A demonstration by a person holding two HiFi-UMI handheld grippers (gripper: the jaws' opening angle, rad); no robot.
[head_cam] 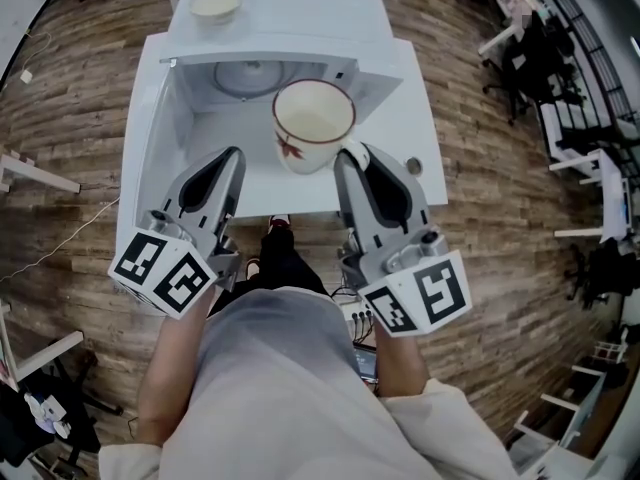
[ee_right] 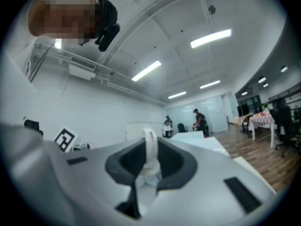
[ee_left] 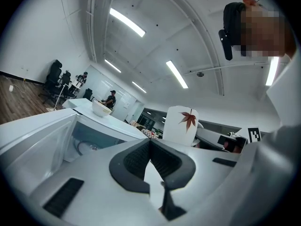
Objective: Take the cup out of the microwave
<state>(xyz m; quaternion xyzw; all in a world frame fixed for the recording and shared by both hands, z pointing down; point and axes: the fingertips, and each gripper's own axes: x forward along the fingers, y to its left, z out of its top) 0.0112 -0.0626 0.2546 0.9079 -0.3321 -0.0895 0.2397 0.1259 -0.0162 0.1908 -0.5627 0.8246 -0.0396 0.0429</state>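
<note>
- We see the cup, white with a cream inside and a red maple leaf printed on its side. It is upright, mouth up.
- We find it outside the cavity, just in front of the opening, its handle clamped between the jaws of the right gripper.
- We see the microwave, a white box. Its door is swung open to the left, and the round glass turntable shows inside.

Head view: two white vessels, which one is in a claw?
The red-leaf cup, its handle clamped in the right claw. The plain bowl sits untouched on top of the microwave.
</note>
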